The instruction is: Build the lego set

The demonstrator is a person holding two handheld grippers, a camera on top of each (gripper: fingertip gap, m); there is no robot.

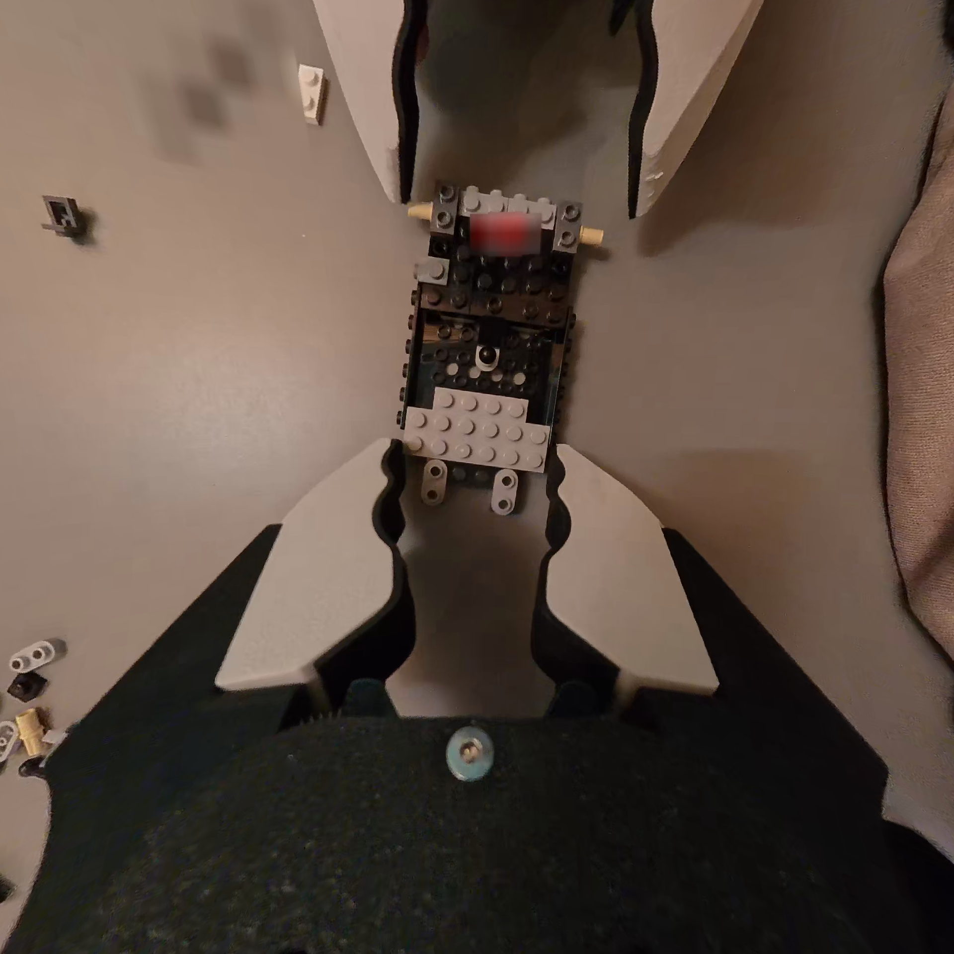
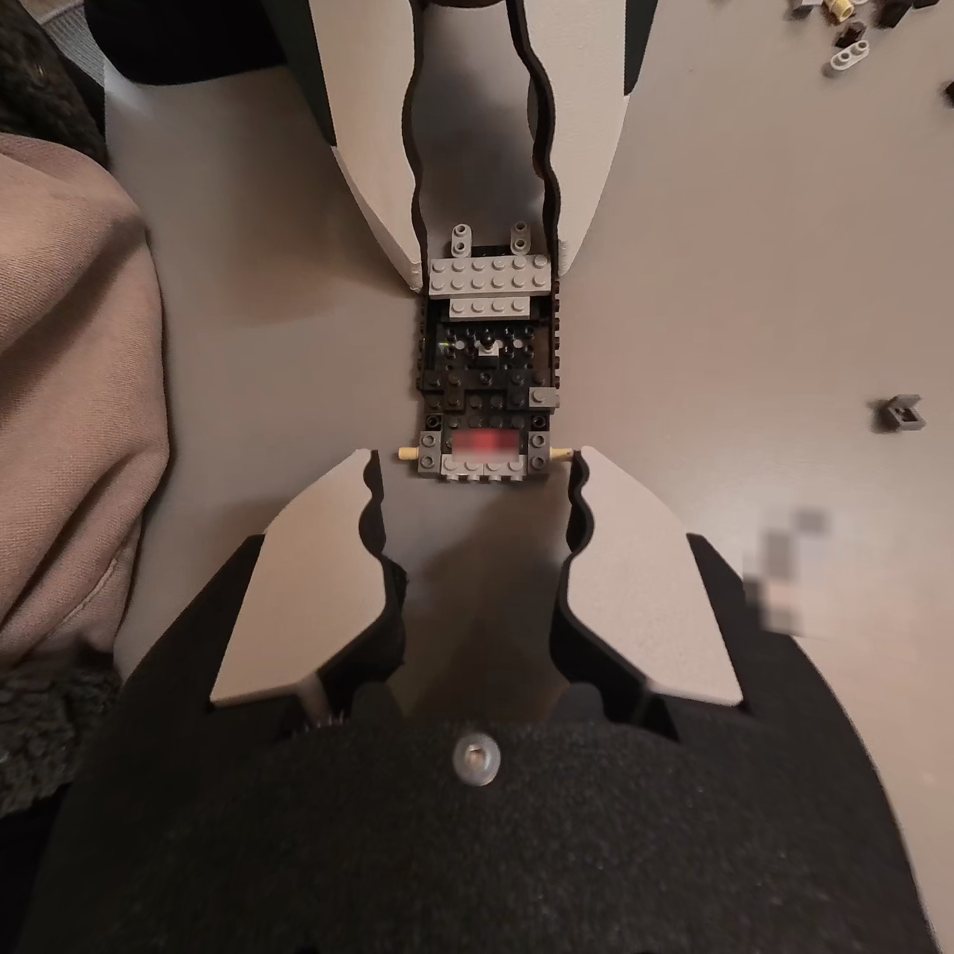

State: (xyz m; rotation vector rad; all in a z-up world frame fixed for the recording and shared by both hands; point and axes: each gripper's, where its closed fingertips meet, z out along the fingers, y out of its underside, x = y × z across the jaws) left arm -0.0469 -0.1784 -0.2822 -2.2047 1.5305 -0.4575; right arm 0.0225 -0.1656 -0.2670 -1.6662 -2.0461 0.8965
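A long black lego build (image 1: 490, 330) lies flat on the grey table (image 1: 206, 387) between my two grippers, which face each other. It has a light grey studded plate (image 1: 475, 433) at one end and tan pins (image 1: 419, 210) sticking out sideways at the other. My left gripper (image 1: 475, 451) has its jaws against the build's sides at the grey-plate end; it also shows in the right wrist view (image 2: 488, 279). My right gripper (image 2: 475, 454) is open at the pin end of the build (image 2: 485, 371), its fingertips just outside the pins (image 2: 407, 452).
A white two-stud plate (image 1: 312, 95) and a dark grey bracket piece (image 1: 63, 214) lie on the table to one side. Several small loose parts (image 1: 31, 692) sit near the left gripper's body. Beige cloth (image 2: 67, 387) borders the table on the other side. Across from one pair of fingers to the other is roughly 8 cm. From the right gripper's tips to the dark grey bracket piece (image 1: 63, 214) is close to 11 cm. It is also in sight in the right wrist view (image 2: 903, 411).
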